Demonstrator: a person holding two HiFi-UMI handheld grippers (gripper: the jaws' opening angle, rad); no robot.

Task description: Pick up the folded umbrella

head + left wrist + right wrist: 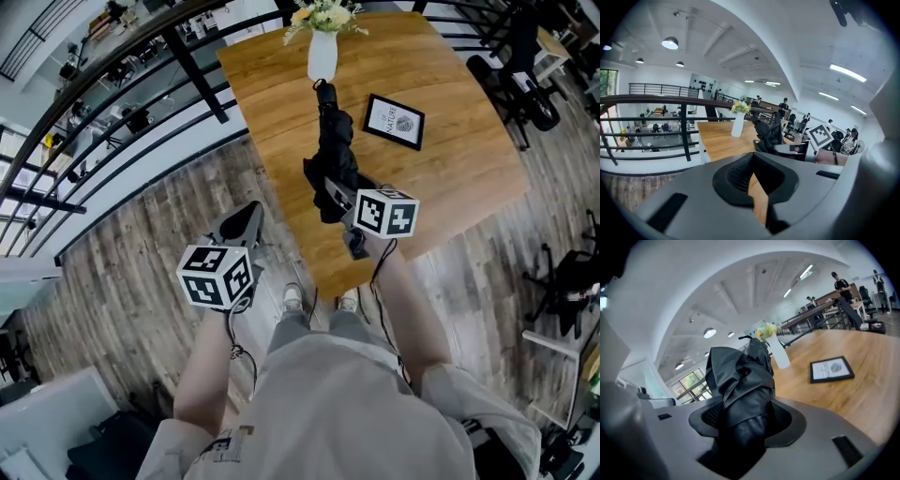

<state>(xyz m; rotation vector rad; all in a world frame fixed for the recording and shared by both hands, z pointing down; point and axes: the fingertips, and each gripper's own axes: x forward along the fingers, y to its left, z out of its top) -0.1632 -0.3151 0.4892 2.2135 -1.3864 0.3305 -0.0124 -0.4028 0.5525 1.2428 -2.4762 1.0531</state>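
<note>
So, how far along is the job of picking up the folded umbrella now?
Done: the right gripper is closed on the folded umbrella, and black fabric fills its jaws. In hand: the lift. The umbrella looks raised above the wooden table, pointing toward the white vase; I cannot tell if its tip is clear. Left: probably only carrying it away. The left gripper holds nothing, over the floor.

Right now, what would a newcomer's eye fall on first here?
The black folded umbrella, clamped in the right gripper over the near part of the wooden table. Beyond it, a white vase of flowers stands at the table's far edge, with a framed picture lying to the umbrella's right.
</note>
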